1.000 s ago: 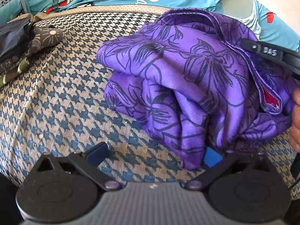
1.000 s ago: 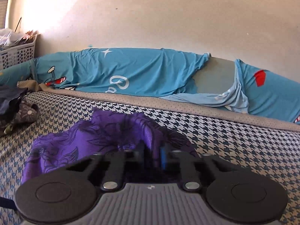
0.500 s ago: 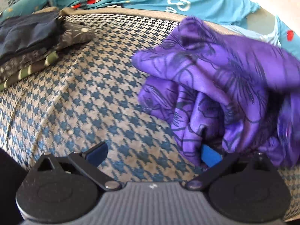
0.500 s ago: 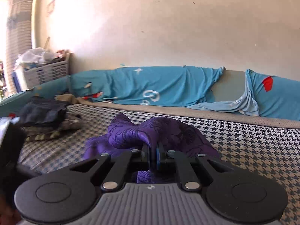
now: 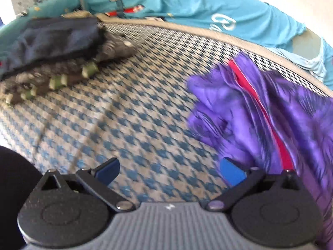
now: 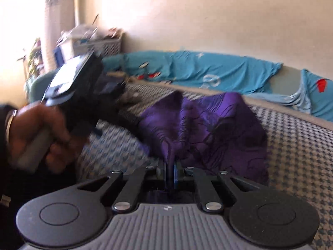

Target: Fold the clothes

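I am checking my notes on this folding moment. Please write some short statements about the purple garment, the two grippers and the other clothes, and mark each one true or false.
1. The right gripper is shut on the purple garment. True.
2. The left gripper is clamped on the purple garment. False: its jaws stand wide open, with only the houndstooth cover between them.
3. A pile of dark clothes lies on the cover, away from the purple garment. True.
4. The purple garment has a green inner strip. False: the strip is red.
5. A laundry basket stands near the wall. True.
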`<state>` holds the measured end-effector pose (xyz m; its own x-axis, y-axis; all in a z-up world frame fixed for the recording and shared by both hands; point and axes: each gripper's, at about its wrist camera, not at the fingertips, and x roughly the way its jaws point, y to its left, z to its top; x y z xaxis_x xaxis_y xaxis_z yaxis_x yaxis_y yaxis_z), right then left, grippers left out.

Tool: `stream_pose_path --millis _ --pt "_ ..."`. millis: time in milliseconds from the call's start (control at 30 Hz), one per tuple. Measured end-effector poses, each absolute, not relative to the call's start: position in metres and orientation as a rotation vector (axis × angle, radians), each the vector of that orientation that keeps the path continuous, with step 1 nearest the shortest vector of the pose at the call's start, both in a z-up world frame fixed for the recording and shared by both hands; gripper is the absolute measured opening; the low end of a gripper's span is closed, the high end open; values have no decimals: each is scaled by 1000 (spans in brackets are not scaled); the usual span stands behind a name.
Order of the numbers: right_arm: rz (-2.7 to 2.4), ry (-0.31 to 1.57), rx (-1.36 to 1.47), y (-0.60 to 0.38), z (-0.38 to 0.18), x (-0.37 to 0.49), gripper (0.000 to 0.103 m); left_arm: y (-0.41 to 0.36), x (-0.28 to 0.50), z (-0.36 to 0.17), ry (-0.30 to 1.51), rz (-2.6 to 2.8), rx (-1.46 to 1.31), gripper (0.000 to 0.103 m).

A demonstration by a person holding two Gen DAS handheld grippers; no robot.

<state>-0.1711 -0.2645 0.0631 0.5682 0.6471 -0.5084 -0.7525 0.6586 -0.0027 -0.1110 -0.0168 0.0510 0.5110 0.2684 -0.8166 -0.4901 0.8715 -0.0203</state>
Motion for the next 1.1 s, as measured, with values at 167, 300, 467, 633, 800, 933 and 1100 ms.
stream_pose_path --millis 167,300,467,633,800,933,1100 --pt "862 567 -331 -250 46 -176 8 1 -124 72 866 490 -325 103" --pt "886 638 -387 -242 37 -174 8 5 -126 82 833 442 -379 103" --pt "912 677 -398 -239 34 -173 14 -19 -117 78 822 326 -338 103" --pt "933 646 -334 -249 42 -177 18 -45 -103 57 872 257 -255 103" --pt "918 578 -249 -261 55 -180 18 -52 -103 36 920 235 -219 103" --pt "849 535 -172 -273 67 -172 23 -45 -110 26 927 219 -226 103" --pt "691 452 -47 -286 84 -152 37 -39 -114 16 940 211 -254 103"
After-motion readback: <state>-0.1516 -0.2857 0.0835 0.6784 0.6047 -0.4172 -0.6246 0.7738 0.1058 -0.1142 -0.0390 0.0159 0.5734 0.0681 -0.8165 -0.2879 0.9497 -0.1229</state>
